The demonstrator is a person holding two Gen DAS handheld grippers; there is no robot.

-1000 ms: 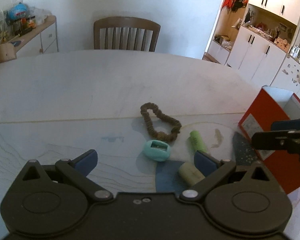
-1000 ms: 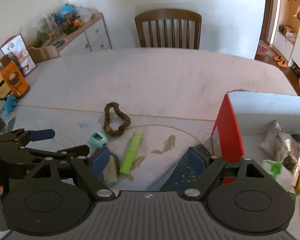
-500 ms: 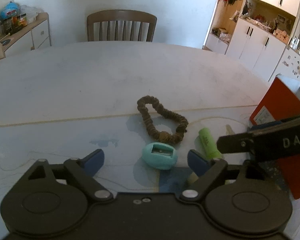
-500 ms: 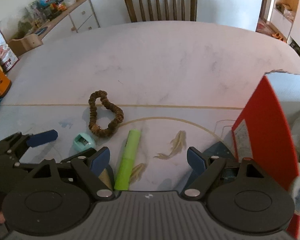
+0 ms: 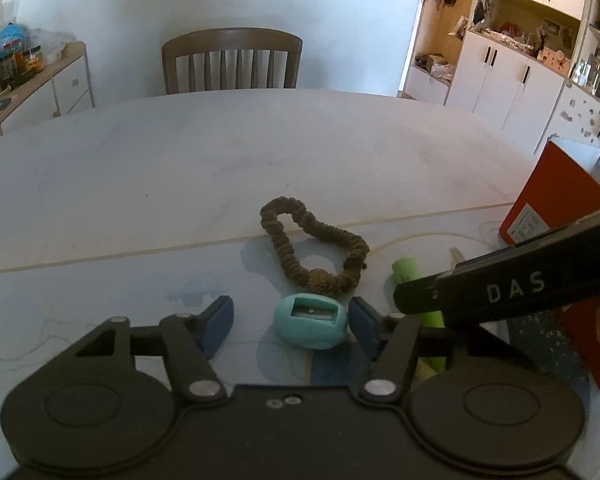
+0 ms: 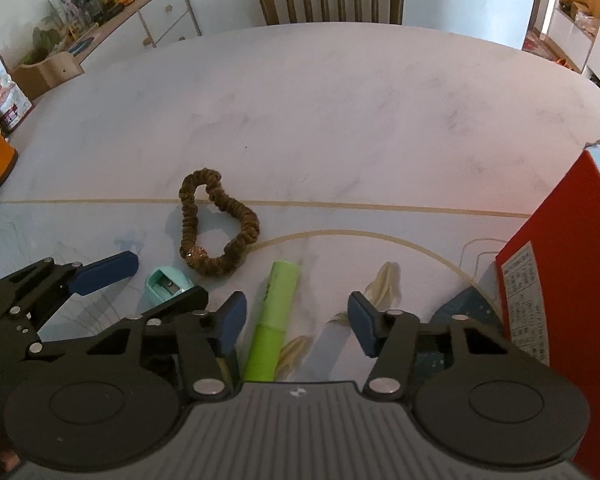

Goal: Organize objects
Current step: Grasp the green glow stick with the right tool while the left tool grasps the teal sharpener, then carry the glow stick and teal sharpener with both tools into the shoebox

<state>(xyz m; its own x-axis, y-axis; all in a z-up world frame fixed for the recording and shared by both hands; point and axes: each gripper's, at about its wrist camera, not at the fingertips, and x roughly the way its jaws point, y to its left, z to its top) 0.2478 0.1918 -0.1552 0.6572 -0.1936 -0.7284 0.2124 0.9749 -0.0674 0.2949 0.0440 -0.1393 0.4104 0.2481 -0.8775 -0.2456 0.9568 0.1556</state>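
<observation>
Both tongs have dropped lower, fingers apart. The left gripper point(image 5: 290, 316) now sits around the sharpener point(image 5: 311, 321); the right gripper point(image 6: 296, 322) has reached the green marker point(image 6: 274, 320). Grabbing looks next.

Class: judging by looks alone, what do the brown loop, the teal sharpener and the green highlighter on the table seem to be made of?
Brown loop: gathered fabric, probably over elastic; matte, ruched folds.
Teal sharpener: smooth moulded plastic with soft sheen; small metal blade in its slot.
Green highlighter: glossy hard plastic; smooth barrel, cap seam visible.
</observation>
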